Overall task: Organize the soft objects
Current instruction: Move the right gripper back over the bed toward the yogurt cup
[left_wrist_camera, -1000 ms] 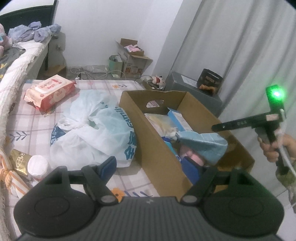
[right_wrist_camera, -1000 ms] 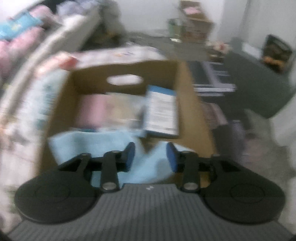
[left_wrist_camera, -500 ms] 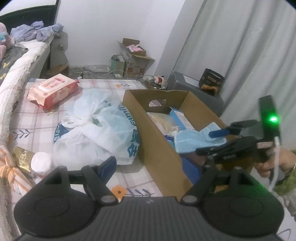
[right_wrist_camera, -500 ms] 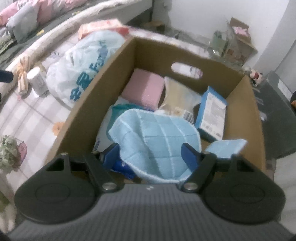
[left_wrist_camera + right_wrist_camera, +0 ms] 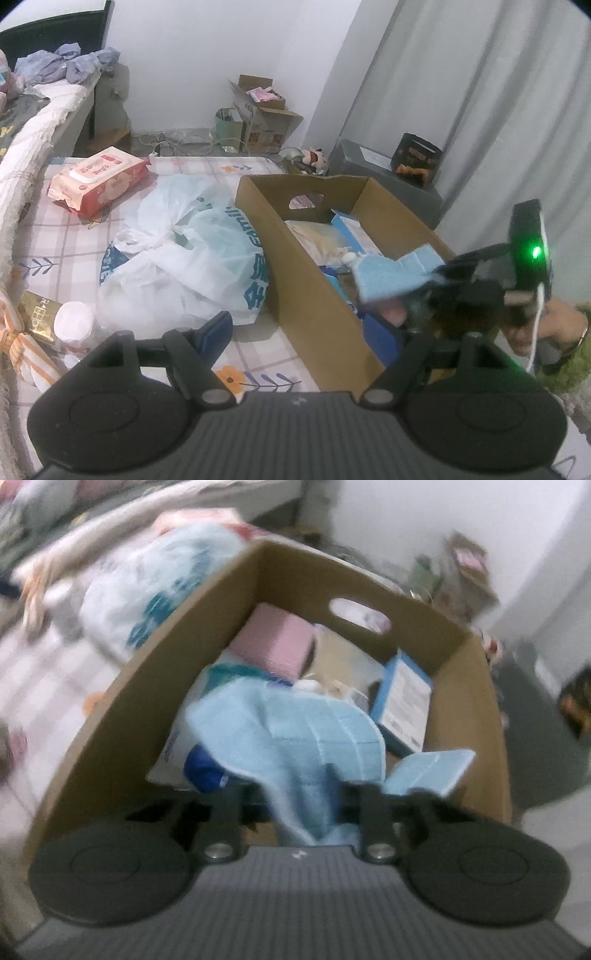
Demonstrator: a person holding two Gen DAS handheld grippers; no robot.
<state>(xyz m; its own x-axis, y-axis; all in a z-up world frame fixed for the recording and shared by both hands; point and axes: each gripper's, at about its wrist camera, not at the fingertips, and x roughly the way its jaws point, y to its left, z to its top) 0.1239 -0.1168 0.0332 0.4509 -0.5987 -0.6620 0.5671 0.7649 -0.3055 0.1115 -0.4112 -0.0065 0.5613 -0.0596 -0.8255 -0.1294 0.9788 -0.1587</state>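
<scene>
Light-blue quilted cloth (image 5: 314, 738) is what we have in our right gripper (image 5: 303, 805): its jaws are drawn together on a bunched fold of the fabric, and the rest of the cloth drapes forward over the contents at the near end of the cardboard box (image 5: 469, 709). In the left wrist view we see the same cloth (image 5: 395, 275) hanging over the box's right wall, with the right gripper (image 5: 439, 280) pinching it and a green light glowing on its body; our right hand (image 5: 546, 325) holds the handle just outside the box. Under and beyond the cloth we make out a pink folded item (image 5: 275, 642), a blue-edged printed carton (image 5: 404, 701) leaning toward the right wall, a dark blue rounded object (image 5: 203, 768) and a pale plastic packet (image 5: 347, 668); this view is blurred, so we cannot tell finer detail. The box (image 5: 295, 280) sits on a checked bedsheet (image 5: 55, 251). Just beside its left wall lies a crumpled white plastic bag (image 5: 177, 258) with blue lettering, and further back a red-and-pink wipes pack (image 5: 98, 177). Our left gripper (image 5: 314, 336) hangs near the box's near corner with its jaws standing apart and nothing between them; its right finger is partly hidden behind the box wall.
</scene>
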